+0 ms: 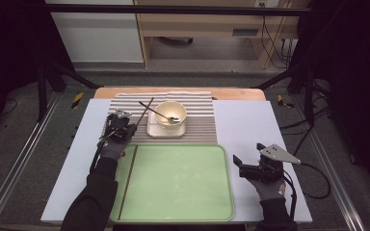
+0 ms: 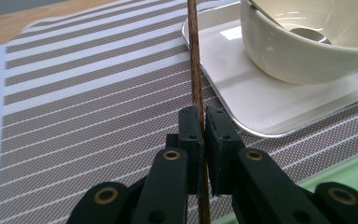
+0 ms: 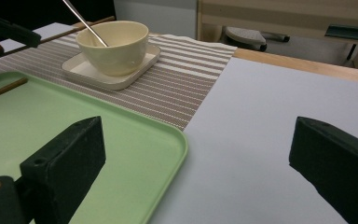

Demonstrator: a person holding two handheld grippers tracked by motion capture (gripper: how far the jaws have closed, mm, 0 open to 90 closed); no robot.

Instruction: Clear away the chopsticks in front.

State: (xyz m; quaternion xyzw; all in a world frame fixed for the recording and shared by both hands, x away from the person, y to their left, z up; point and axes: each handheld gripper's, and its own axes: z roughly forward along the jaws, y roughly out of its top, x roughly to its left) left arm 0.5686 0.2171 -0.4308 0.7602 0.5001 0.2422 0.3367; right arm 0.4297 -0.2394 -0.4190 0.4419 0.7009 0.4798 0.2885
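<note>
Chopstick (image 2: 196, 60) is pinched by the left gripper (image 1: 124, 126) over the striped mat (image 1: 125, 108), at 9 o'clock from the bowl (image 1: 171, 114). Right gripper (image 1: 247, 166) rests spread wide. To place it well, I think it must lie parallel to the other chopstick (image 1: 127, 180) on the tray (image 1: 183, 183).

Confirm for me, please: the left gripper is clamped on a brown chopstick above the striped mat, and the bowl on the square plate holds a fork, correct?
Not quite: the bowl holds a spoon, as the high view shows. The rest stands: the left gripper is shut on the chopstick above the striped mat, and the bowl sits on the square plate.
</note>
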